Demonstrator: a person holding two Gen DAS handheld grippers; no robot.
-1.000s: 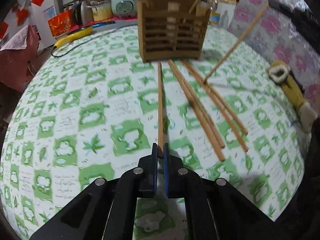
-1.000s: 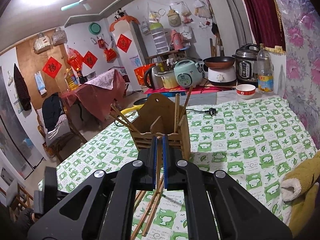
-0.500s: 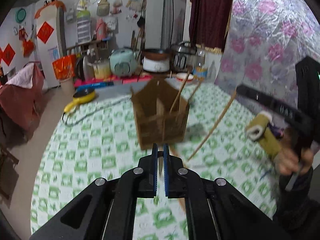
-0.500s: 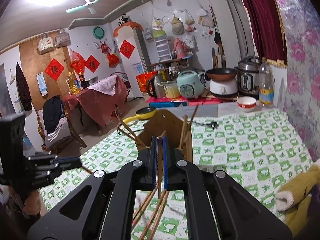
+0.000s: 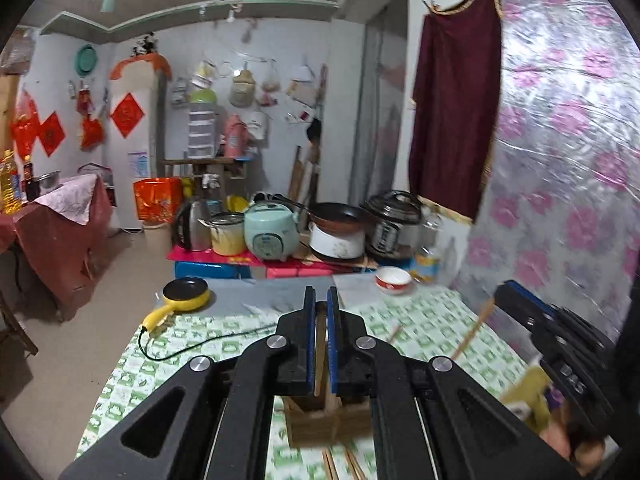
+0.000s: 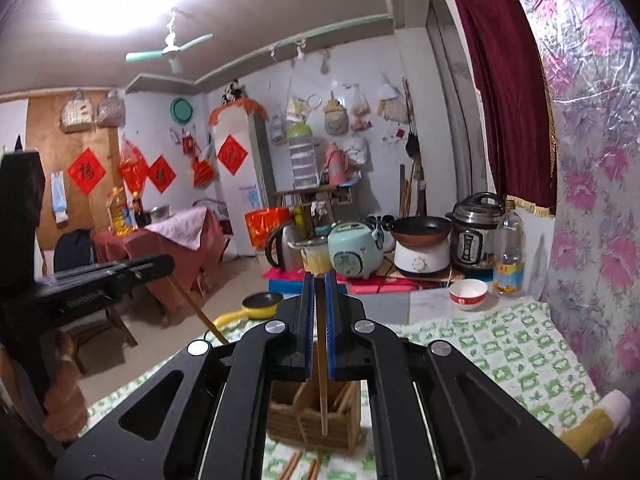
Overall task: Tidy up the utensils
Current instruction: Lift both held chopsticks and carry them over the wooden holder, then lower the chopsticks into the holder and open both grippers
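Both grippers have risen off the tabletop: left gripper and right gripper each carry a chopstick clamped in closed jaws above the wooden holder at six o'clock, seemingly ready for insertion.

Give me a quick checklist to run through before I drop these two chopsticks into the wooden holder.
1. Right gripper shut on its chopstick: ok, the stick runs between the pads and hangs tip down.
2. Left gripper shut on its chopstick: ok, a stick sits between the pads.
3. Right chopstick's tip over the wooden holder: ok, it appears in front of the holder's opening, though depth is hard to judge.
4. Left chopstick's tip over the holder: cannot tell, the gripper body hides it.
5. Room in the holder: ok, only a few sticks stand inside.
6. Loose chopsticks on the tablecloth left to collect: not ok, some lie below the holder.
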